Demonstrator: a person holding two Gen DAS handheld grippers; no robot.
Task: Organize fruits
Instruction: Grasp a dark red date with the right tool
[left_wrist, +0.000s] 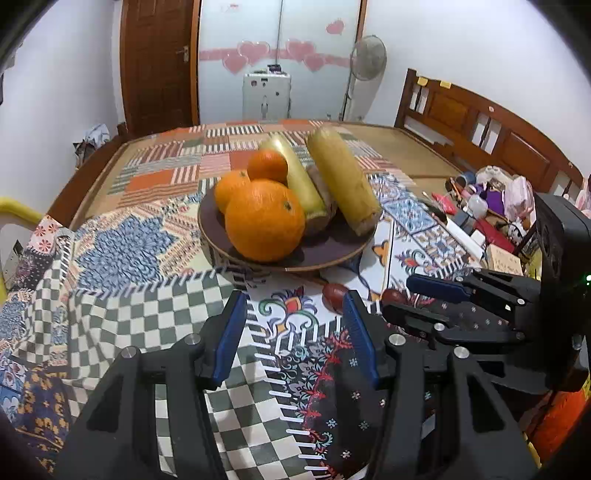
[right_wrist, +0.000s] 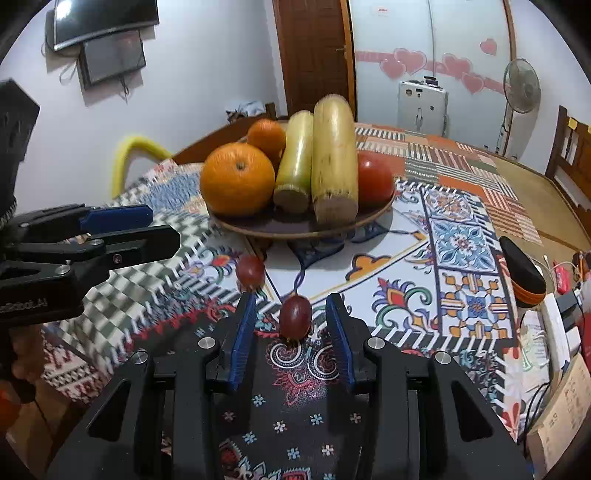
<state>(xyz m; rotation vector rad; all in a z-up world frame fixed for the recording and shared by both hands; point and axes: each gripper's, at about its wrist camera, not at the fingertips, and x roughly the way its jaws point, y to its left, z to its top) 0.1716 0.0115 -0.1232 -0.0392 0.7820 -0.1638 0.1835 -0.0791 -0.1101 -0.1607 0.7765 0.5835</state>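
Patchwork cloth (right_wrist: 461, 206) covering a bed, many patterns, slightly rumpled at the near edge. On it, a dark round plate (right_wrist: 258, 225) holding three oranges (left_wrist: 264, 219), two long yellow-green fruits (right_wrist: 334, 158) with cut ends, and a red fruit (right_wrist: 375, 179) at the far side. Before the plate, two small dark red grapes on the cloth: one grape (right_wrist: 294, 316) lying between the parted fingers of the right gripper (right_wrist: 291, 306), untouched by either pad; the second grape (right_wrist: 250, 271) just beyond the left finger. Left gripper (left_wrist: 295, 310) beside it, spread, nothing between its fingers. Clutter of small items (left_wrist: 491, 206) along the bed's side; a standing fan (right_wrist: 521, 92) behind.
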